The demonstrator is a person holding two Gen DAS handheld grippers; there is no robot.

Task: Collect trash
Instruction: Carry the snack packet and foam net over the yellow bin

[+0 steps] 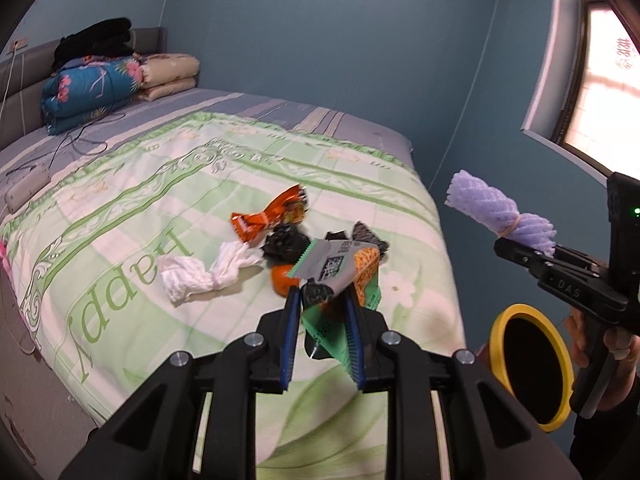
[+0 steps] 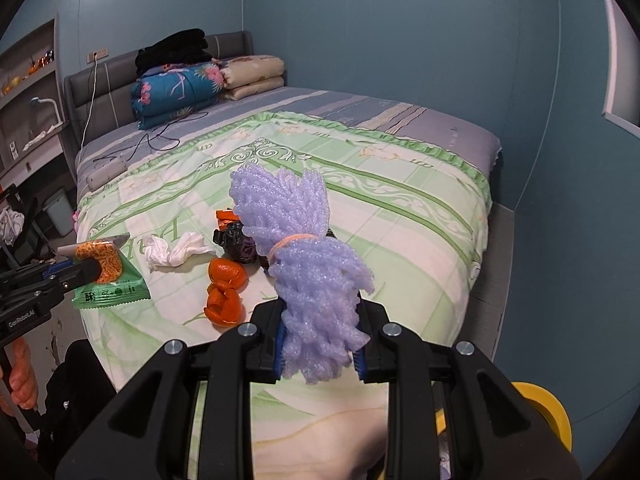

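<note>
I see left gripper (image 1: 322,300) pitched down with jaws clamped on a snack wrapper (image 1: 340,268), right gripper (image 2: 320,320) likewise tilted down, pinching purple foam netting (image 2: 304,240).

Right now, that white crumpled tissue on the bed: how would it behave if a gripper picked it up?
The white tissue looks twisted and limp, so it would probably droop. Seemingly thin paper, it's likely very light and compressible, and might tear.
</note>
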